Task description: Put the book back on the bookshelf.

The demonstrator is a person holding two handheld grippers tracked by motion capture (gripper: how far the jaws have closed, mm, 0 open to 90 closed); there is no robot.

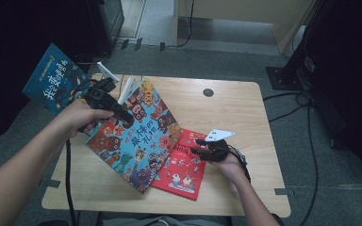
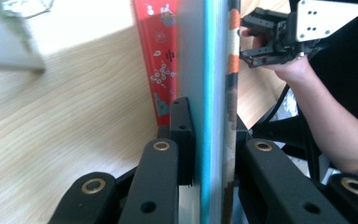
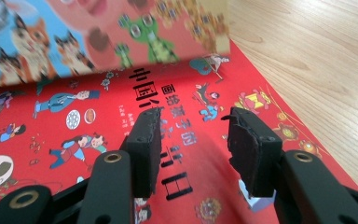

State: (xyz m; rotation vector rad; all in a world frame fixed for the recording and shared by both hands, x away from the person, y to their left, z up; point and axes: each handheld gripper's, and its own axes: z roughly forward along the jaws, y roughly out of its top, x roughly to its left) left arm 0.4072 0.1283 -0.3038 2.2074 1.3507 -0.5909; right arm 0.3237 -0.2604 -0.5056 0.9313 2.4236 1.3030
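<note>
**Lifting the animal book off the red one**

My left gripper (image 1: 122, 114) has its jaws clamped on the edge of the blue animal picture book (image 1: 139, 136); in the left gripper view the book's thin edge (image 2: 213, 93) runs straight up between the two pads. The book tilts up from the wooden table (image 1: 231, 103), its lower part overlapping the red picture book (image 1: 185, 167), which lies flat on the tabletop.

My right gripper (image 1: 202, 149) hovers over the red book's upper right part with its jaws parted and nothing between them; in the right gripper view the red cover (image 3: 74, 140) lies below the open pads. A third, dark blue book (image 1: 54, 77) sits off the table's far left corner.

I judge I'm mid-lift. Next I need to carry the animal book clear, then bring the right jaws down onto the red book's edge without dragging it.
</note>
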